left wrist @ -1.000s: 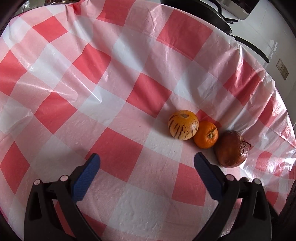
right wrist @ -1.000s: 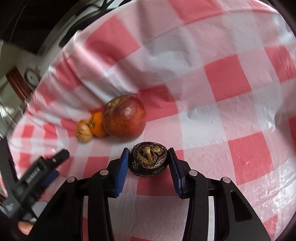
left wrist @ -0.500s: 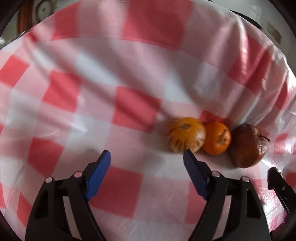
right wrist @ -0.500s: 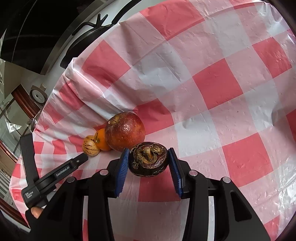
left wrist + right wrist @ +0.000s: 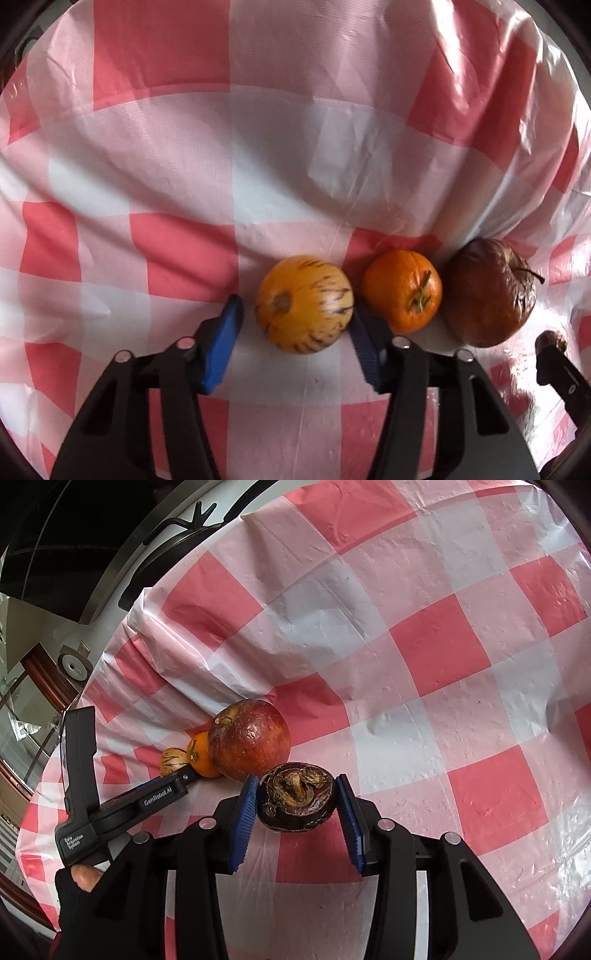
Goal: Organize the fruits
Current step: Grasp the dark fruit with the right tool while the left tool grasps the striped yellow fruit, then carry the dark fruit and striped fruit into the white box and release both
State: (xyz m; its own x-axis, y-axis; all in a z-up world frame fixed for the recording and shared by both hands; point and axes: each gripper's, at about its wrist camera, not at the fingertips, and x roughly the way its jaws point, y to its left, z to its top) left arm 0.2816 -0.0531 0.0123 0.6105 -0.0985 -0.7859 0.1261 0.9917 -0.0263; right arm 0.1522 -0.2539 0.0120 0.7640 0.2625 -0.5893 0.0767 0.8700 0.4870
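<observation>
The left gripper [image 5: 295, 332], spread wide over bare cloth a second ago, is now being closed around the striped fruit [image 5: 304, 303] beside the orange [image 5: 402, 290], while the mangosteen [image 5: 296, 796] is kept clenched in the right gripper [image 5: 295, 814].

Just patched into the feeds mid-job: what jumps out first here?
Three fruits sit in a row on the checked tablecloth: a striped yellow fruit, a small orange and a wrinkled red apple. The left gripper is closing around the striped fruit. The right gripper holds a dark mangosteen just beside the apple.
</observation>
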